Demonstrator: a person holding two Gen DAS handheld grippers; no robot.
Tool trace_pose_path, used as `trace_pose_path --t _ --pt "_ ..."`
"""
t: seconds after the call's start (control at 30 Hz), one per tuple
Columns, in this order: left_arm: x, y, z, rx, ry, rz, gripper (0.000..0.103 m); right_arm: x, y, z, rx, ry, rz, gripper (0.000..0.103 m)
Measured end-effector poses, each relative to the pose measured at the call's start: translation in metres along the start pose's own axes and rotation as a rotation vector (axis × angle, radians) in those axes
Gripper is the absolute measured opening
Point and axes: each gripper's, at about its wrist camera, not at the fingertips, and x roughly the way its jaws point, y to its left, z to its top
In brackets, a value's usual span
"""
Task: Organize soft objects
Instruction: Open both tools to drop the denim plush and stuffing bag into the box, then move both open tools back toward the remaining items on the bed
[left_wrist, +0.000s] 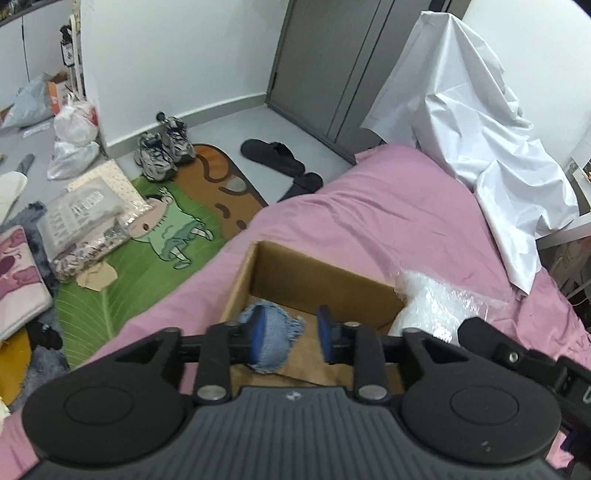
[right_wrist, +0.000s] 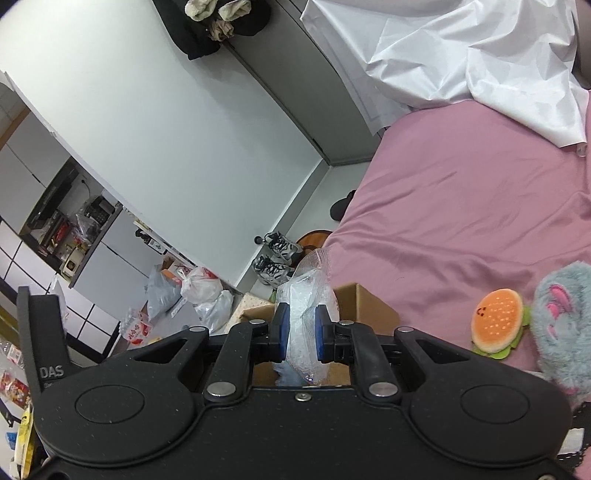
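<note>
The left gripper (left_wrist: 291, 334) hangs over the open brown cardboard box (left_wrist: 314, 275) that stands on the bed with the pink sheet (left_wrist: 388, 206). Its blue pads stand apart, at a moderate width. A round piece of light blue denim cloth with a frayed edge (left_wrist: 275, 338) lies inside the box, just beside the left pad; the pads do not press on it. To the right of the box lies a clear crinkled plastic bag with white filling (left_wrist: 436, 306), and the black body of the other gripper shows at its right edge.

The right gripper (right_wrist: 300, 330) is closed narrowly on this same plastic bag (right_wrist: 306, 295) and holds it above the box (right_wrist: 364, 301).

Further on the sheet, to the right in the right wrist view, a small orange plush hamburger with a green edge (right_wrist: 496, 321) lies touching a grey-blue fluffy plush toy with pink marks (right_wrist: 561, 321). A crumpled white sheet (left_wrist: 476, 129) covers the far end of the bed. On the floor lie a green cartoon mat (left_wrist: 147, 243), a pair of grey sneakers (left_wrist: 164, 149) and black slippers (left_wrist: 273, 155).
</note>
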Motion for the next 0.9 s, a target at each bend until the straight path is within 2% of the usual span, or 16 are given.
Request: trace_pose_path --t 0.07,0.13,0.37,0.5,0.67,0.77,0.9 --pt "-0.006 0.002 0.0 0.001 -0.011 0.012 0.051 0.001 0.001 0.0 0.005 -0.005 0.016 0.026" --pt "-0.012 0.003 -0.001 0.0 -0.013 0.025 0.059 0.001 -0.001 -0.002 0.01 -0.007 0.043 0.038" --pt "-0.033 0.0 -0.008 0.011 -0.026 0.015 0.083 -0.016 0.001 -0.002 0.026 -0.021 0.042 0.059" --pt "-0.044 -0.003 -0.01 0.009 -0.037 0.05 0.088 -0.032 0.004 -0.001 -0.005 -0.021 0.011 0.071" --pt "-0.061 -0.007 -0.013 0.001 -0.047 0.046 0.097 -0.052 0.003 0.004 -0.032 0.0 -0.034 0.091" --pt "-0.071 -0.01 -0.016 -0.011 -0.063 0.06 0.1 -0.067 0.001 0.007 -0.04 -0.006 -0.044 0.094" --pt "-0.08 -0.015 -0.021 -0.01 -0.068 0.037 0.102 -0.079 -0.004 0.009 -0.057 -0.004 -0.076 0.096"
